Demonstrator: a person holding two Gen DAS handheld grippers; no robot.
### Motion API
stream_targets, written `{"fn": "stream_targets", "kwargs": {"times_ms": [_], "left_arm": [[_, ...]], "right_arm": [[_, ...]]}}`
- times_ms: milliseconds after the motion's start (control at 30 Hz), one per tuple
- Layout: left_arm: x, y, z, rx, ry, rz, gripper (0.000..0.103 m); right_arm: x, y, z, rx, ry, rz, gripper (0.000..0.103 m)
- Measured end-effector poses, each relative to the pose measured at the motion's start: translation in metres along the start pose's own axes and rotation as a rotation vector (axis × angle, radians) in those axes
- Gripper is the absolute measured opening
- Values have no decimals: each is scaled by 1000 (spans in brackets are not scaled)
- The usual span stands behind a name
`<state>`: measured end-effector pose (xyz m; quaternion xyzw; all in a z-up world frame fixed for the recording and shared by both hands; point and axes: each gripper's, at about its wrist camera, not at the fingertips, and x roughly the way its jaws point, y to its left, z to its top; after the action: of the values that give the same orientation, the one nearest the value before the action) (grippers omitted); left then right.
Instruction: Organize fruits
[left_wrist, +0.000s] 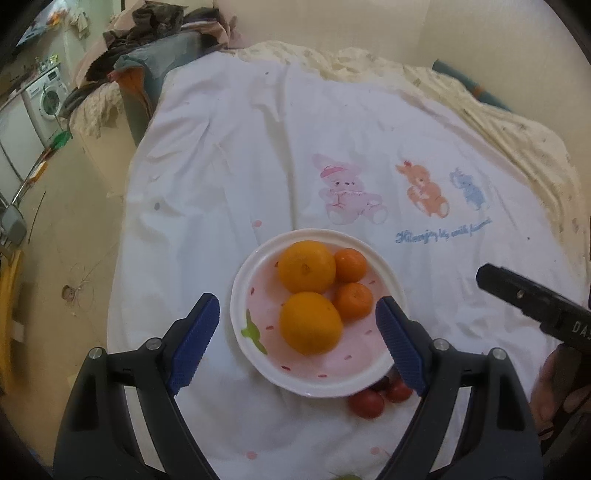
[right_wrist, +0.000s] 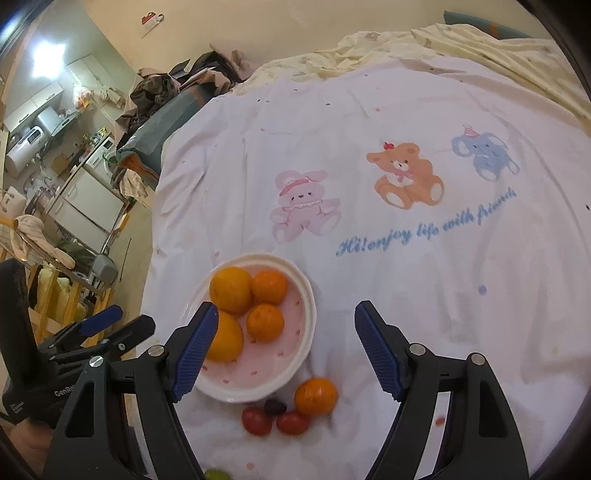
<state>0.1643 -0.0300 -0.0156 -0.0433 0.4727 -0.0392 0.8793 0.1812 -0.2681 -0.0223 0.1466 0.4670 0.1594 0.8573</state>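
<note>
A white plate with a pink centre lies on the white bed sheet and holds two large oranges and two small mandarins. My left gripper hovers open above the plate with nothing between its blue pads. In the right wrist view my right gripper is open over the plate's right edge, also holding nothing. In front of the plate on the sheet lie a loose mandarin, two cherry tomatoes and a dark grape.
The sheet shows printed animals and blue lettering, with a cream blanket at its far end. A pile of clothes sits at the far left. The bed drops to the floor on the left. A green fruit peeks in at the bottom edge.
</note>
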Motion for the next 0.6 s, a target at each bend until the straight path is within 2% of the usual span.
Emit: {"fn": "stream_targets", "kwargs": {"times_ms": [133, 433, 600], "left_arm": [[-10, -3, -11, 11, -4, 24, 84], [-31, -4, -34, 9, 9, -5, 84], [-36, -13, -48, 58, 14, 11, 84]], "right_arm": [[-14, -2, -14, 18, -13, -6, 79], [-39, -9, -48, 59, -6, -12, 79], [-42, -16, -59, 69, 15, -14, 79]]}}
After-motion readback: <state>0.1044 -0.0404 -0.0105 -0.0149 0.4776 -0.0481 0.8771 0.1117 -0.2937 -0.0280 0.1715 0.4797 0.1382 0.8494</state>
